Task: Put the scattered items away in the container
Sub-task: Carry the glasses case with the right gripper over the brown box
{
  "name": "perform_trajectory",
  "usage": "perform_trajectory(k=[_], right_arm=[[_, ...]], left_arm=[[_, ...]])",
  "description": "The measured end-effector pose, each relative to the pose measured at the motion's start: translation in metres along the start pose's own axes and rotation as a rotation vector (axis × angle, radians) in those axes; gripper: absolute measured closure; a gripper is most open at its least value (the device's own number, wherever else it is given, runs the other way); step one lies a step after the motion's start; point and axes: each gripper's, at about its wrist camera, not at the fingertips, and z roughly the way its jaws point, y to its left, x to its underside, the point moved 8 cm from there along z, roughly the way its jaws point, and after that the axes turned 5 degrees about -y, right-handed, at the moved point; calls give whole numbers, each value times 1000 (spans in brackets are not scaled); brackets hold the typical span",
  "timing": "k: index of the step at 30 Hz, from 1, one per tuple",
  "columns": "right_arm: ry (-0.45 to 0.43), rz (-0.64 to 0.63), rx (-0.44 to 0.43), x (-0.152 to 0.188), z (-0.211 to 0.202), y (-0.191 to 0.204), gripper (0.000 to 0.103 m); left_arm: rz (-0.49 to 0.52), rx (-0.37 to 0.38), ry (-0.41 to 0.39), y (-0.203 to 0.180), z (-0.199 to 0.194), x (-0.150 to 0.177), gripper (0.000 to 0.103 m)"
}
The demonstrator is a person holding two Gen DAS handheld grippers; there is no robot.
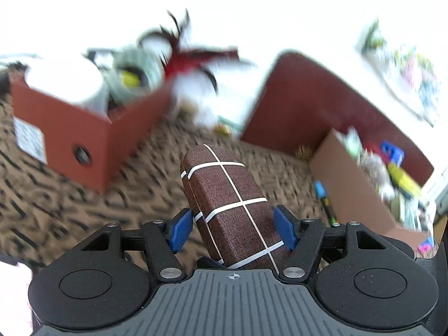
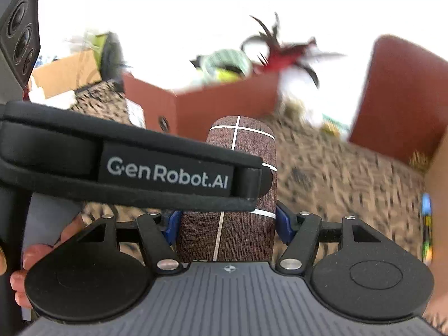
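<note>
A brown glasses case with white grid lines [image 1: 226, 196] sits between the blue pads of my left gripper [image 1: 233, 228], held above the patterned carpet. In the right wrist view the same kind of case [image 2: 235, 224] sits between the pads of my right gripper [image 2: 228, 224]; the left device's black strap [image 2: 140, 168] crosses in front of it. Whether one case is held by both grippers I cannot tell. A red-brown cardboard box [image 1: 84, 128] lies ahead to the left, holding a white roll, a grey-green item and a red feather toy [image 1: 196, 58]. It also shows in the right wrist view [image 2: 212, 106].
A dark red box lid [image 1: 316, 106] stands at the right. A tan cardboard box [image 1: 352, 184] with colourful toys lies right of it. A blue and yellow pen [image 1: 324, 198] lies on the carpet beside it. Another cardboard box [image 2: 67, 72] is at the far left.
</note>
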Motion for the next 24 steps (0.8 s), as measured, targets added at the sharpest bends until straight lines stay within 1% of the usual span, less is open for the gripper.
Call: perform_trajectory(k=[6, 9, 13, 16, 19, 24], right_arm=[[-91, -85, -69, -55, 19, 27, 33], [-122, -95, -109, -82, 38, 35, 33], [-154, -125, -135, -112, 67, 46, 33], [-172, -135, -155, -126, 92, 47, 33], [-169, -138, -175, -132, 122, 43, 33], [-161, -143, -191, -131, 153, 44, 33]], left_arm=[[-25, -70, -120, 33, -17, -56, 37], [-33, -104, -159, 52, -17, -83, 37], [-31, -139, -194, 77, -8, -116, 37], [-34, -158, -205, 97, 6, -134, 37], [-33, -174, -200, 116, 25, -144, 37], [-39, -188, -174, 141, 54, -147, 37]])
